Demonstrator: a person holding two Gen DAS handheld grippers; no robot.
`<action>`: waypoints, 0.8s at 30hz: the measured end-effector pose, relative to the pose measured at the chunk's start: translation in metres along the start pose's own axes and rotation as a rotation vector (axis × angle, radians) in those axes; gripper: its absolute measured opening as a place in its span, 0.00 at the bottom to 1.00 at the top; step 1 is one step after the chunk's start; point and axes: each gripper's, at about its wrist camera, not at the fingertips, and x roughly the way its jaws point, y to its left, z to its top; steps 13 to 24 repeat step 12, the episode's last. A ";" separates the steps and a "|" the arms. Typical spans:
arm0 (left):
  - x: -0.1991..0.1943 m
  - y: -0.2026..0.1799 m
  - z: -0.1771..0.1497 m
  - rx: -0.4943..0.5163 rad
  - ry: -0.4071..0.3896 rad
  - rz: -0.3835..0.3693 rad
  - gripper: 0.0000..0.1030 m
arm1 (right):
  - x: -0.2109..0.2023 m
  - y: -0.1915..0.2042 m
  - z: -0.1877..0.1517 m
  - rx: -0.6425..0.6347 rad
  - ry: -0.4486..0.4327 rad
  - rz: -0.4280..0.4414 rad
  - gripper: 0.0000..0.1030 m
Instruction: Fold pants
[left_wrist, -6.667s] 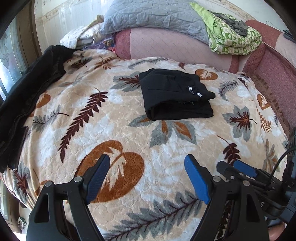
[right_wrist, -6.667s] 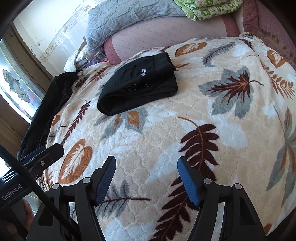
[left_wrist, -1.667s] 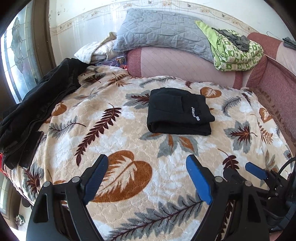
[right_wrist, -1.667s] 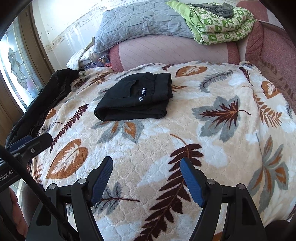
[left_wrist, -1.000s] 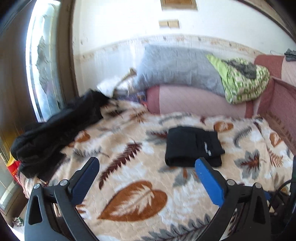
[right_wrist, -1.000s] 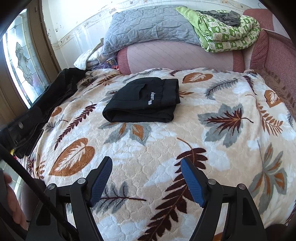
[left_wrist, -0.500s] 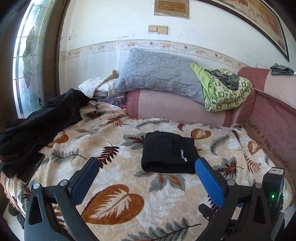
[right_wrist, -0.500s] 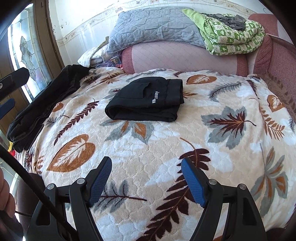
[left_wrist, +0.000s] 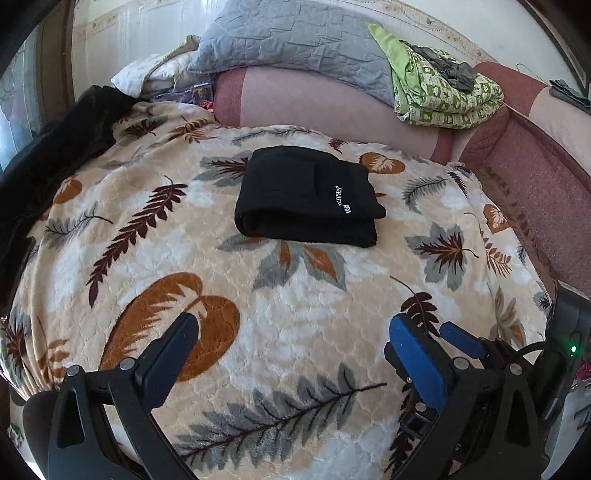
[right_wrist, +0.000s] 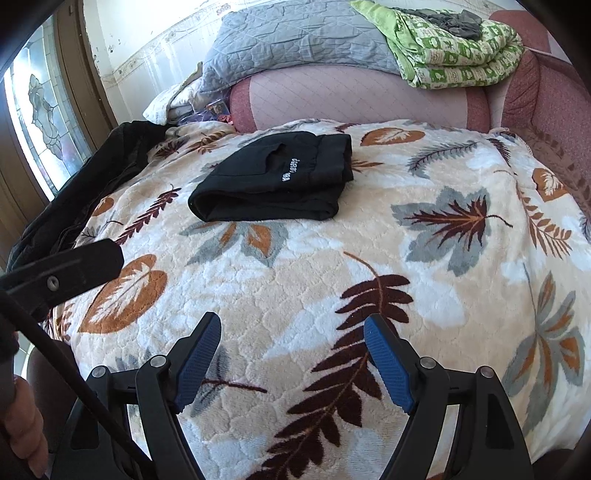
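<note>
Black pants (left_wrist: 306, 195) lie folded into a compact rectangle on the leaf-patterned blanket (left_wrist: 295, 302), white lettering on top. In the right wrist view the same pants (right_wrist: 273, 177) sit toward the far left of the bed. My left gripper (left_wrist: 291, 332) hovers open over the near part of the blanket, well short of the pants, nothing between its blue pads. My right gripper (right_wrist: 291, 332) is also open and holds nothing, near the bed's front edge. One finger of the left gripper (right_wrist: 74, 269) shows at the left of the right wrist view.
A pile of dark clothes (left_wrist: 44, 155) lies along the bed's left edge. At the back, a grey quilted pillow (left_wrist: 295, 40) and a folded green blanket (left_wrist: 443, 96) rest on the pink headboard bolster (left_wrist: 332, 107). A person's hand (right_wrist: 22, 428) shows at lower left.
The left wrist view has tipped downward from the wall to the bed, and the pants now sit higher and larger in it. The right gripper barely moved. Both grippers stay open.
</note>
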 end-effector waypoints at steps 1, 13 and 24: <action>0.002 0.001 0.000 -0.005 0.007 -0.005 1.00 | 0.001 -0.001 -0.001 0.003 0.002 0.000 0.82; 0.012 0.008 0.001 -0.031 0.048 0.023 1.00 | 0.009 -0.004 -0.002 0.004 0.019 0.002 0.82; 0.012 0.008 0.001 -0.031 0.048 0.023 1.00 | 0.009 -0.004 -0.002 0.004 0.019 0.002 0.82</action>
